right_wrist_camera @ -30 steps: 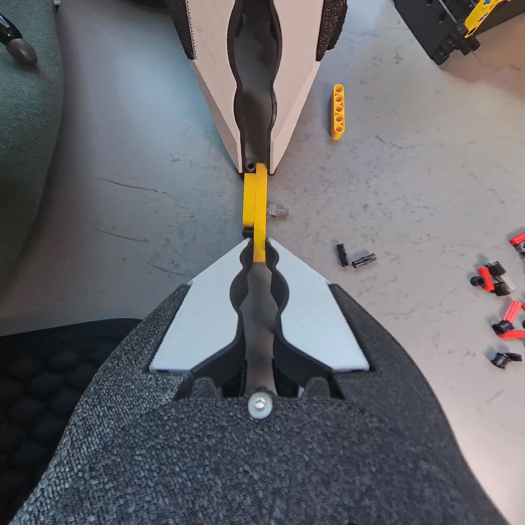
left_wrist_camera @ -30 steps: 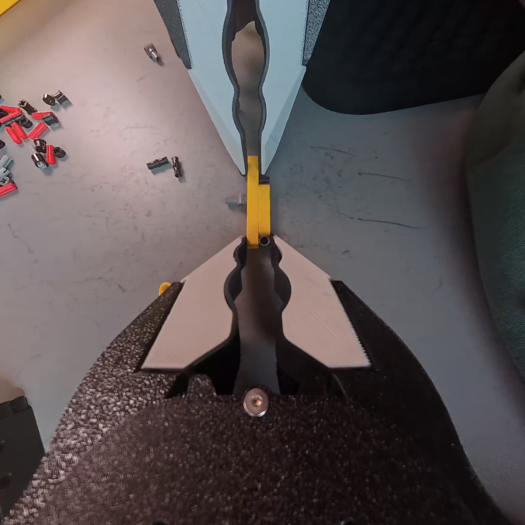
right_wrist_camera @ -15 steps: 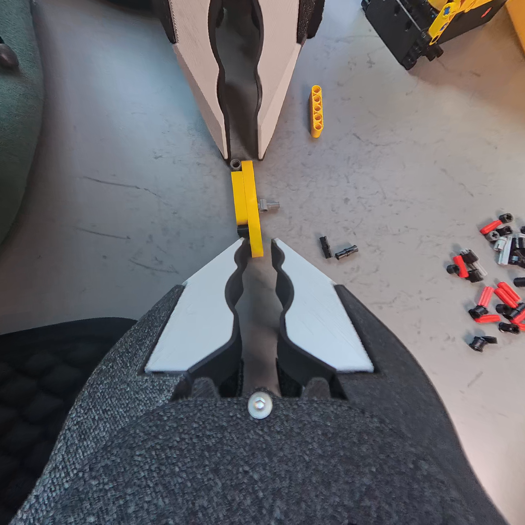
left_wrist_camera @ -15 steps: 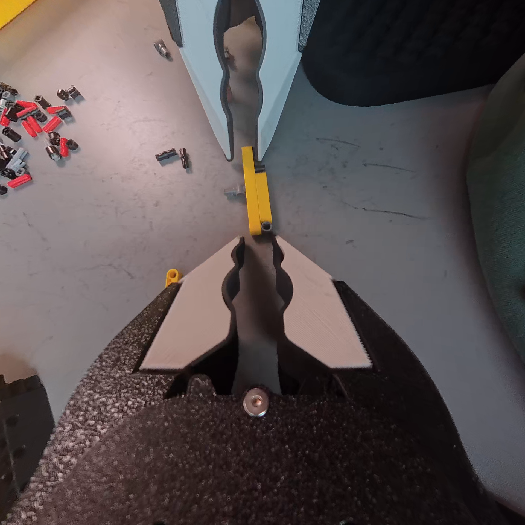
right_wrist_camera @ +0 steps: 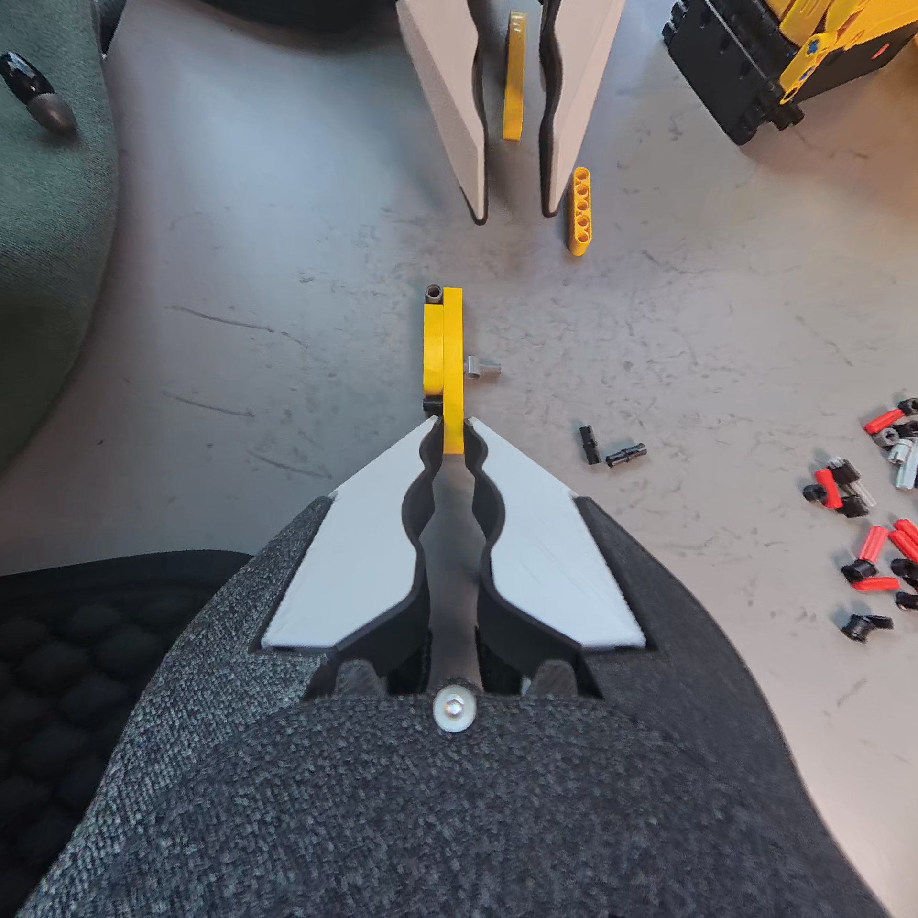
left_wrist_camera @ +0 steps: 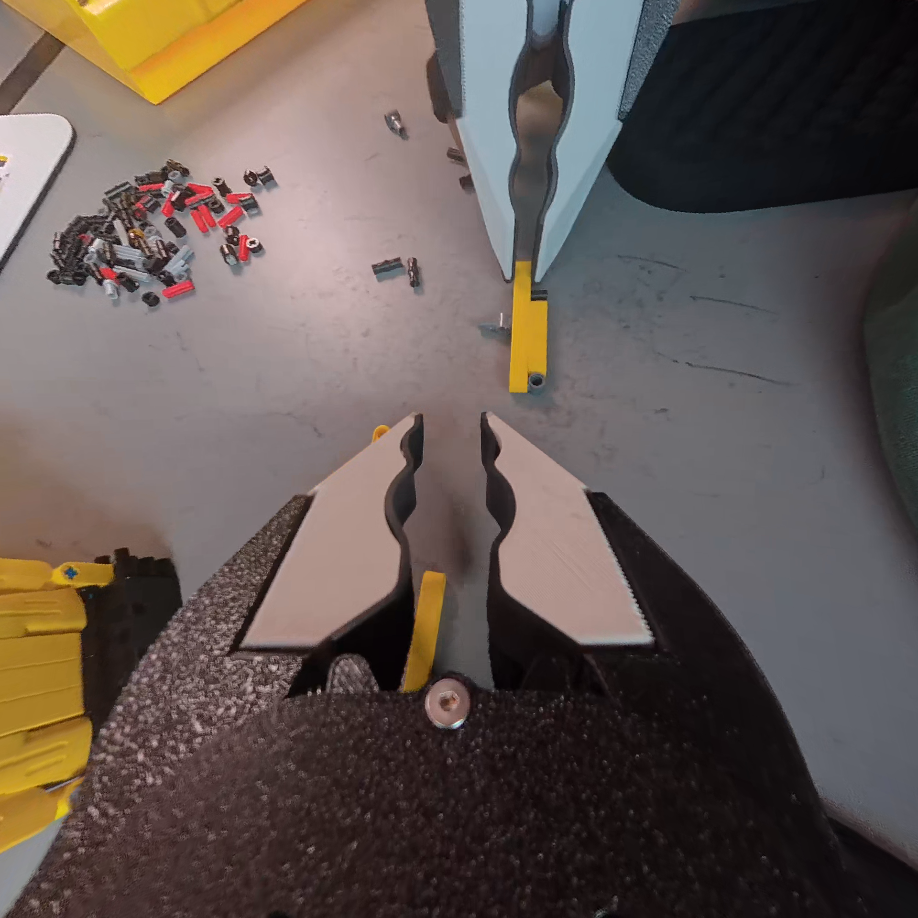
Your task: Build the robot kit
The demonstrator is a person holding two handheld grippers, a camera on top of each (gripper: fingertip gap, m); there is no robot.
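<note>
Overall, the grey tabletop [right_wrist_camera: 248, 248] carried every item, with a black and yellow brick-built model [right_wrist_camera: 775, 59] at its far right corner in the right wrist view and a yellow box [left_wrist_camera: 164, 44] at the far left in the left wrist view. Next in size, the right gripper [right_wrist_camera: 452, 422] had its fingers nearly closed and was clamped on the near end of a yellow beam assembly [right_wrist_camera: 444, 347], two yellow beams side by side that extended away from the fingertips, with a grey pin [right_wrist_camera: 433, 292] at the far end and a grey connector [right_wrist_camera: 482, 368] just to its right. The left gripper [left_wrist_camera: 451, 420] stood with its fingers parted and nothing between the tips; in its own view a curved yellow piece [left_wrist_camera: 424, 631] appeared in the gap near the finger roots, whether gripped or lying beneath could not be determined. A short yellow beam with holes [right_wrist_camera: 580, 211] lay just beside the left gripper's finger. A heap of red, black and grey pins [left_wrist_camera: 149, 233] lay to the far left in the left wrist view, and two black pins [right_wrist_camera: 611, 449] lay apart near the right gripper.
</note>
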